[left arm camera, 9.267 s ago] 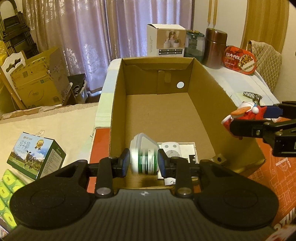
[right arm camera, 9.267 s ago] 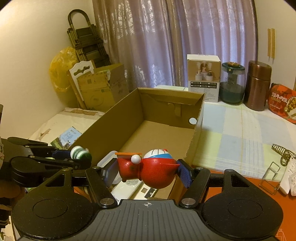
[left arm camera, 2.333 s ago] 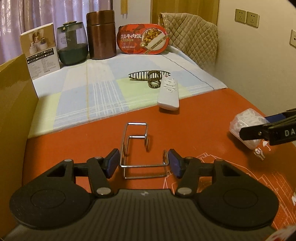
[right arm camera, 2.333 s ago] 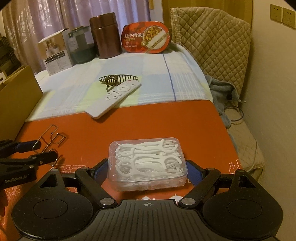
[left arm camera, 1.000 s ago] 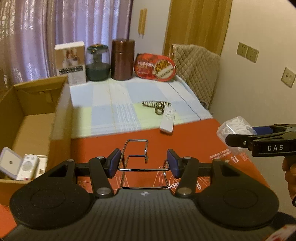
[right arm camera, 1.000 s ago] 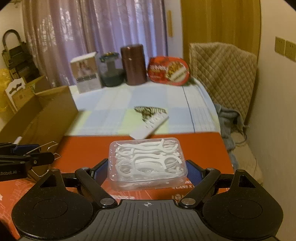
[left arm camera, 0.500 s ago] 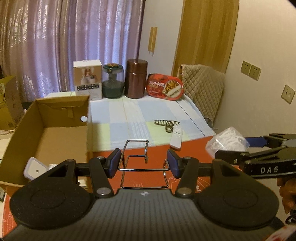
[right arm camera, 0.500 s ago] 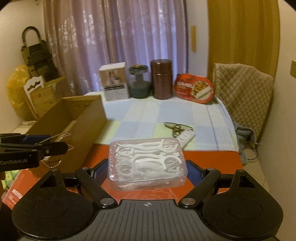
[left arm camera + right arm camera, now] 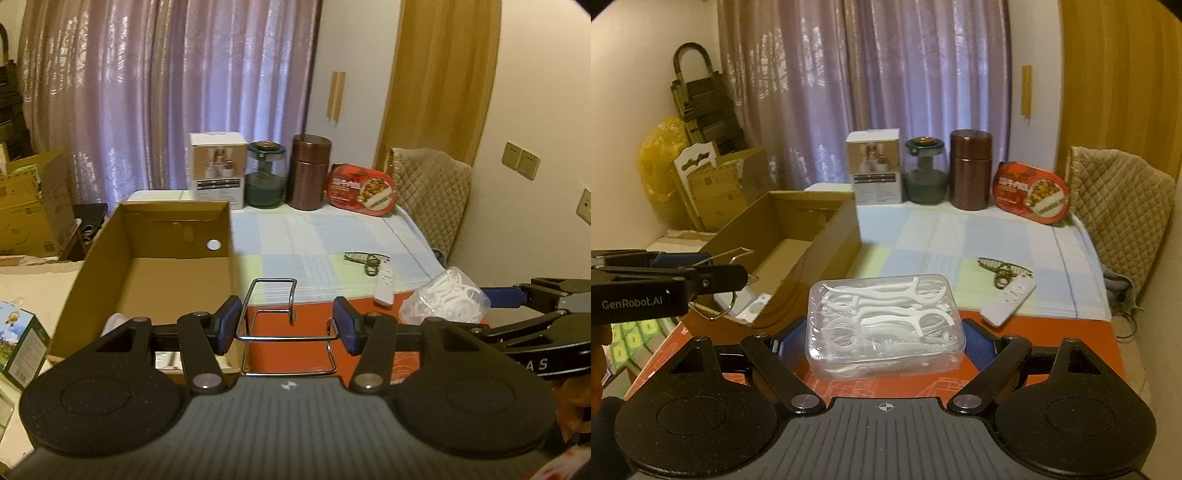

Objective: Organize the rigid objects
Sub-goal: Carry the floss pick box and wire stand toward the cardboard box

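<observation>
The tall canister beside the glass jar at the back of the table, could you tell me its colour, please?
The canister is a glossy copper-brown, clearest in the right wrist view.

A brown canister [image 9: 971, 170] stands at twelve o'clock beside a dark jar [image 9: 925, 171]. A white product box [image 9: 874, 167] sits at eleven o'clock, purple curtains [image 9: 864, 88] behind.

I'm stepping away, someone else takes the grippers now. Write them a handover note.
Left gripper: shut on the wire stand, held in the air beside the cardboard box.
Right gripper: shut on the clear floss pick box, lifted above the orange mat.
Done: a few small white items already lie in the near end of the cardboard box.
Left: put both held things into the cardboard box, then fetch the white remote and the hair claw, which lie touching on the checked cloth.
</observation>
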